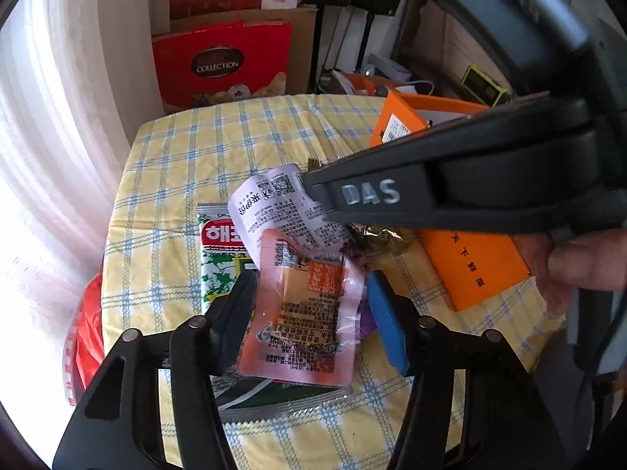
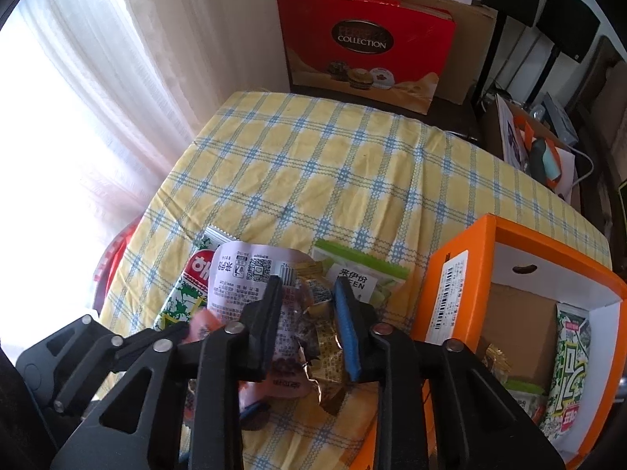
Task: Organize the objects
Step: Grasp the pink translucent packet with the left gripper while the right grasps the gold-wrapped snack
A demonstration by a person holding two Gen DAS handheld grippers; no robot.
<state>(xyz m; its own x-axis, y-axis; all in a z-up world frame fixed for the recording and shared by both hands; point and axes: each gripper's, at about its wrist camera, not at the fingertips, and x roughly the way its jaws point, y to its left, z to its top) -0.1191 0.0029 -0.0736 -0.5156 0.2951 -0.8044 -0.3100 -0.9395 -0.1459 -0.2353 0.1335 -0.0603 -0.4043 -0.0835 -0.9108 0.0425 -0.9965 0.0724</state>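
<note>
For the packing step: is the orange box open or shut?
Open. The orange box has no lid on; its white inside and a seaweed packet show.

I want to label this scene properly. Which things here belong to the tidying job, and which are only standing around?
Part of the job:
- orange box, already holding some packets
- pale printed snack packet, gripped by the right gripper
- pink-orange packet, between the left gripper fingers
- green seaweed packet
- gold wrapper

Just lying about:
- red gift bag
- curtain
- checked tablecloth
</note>
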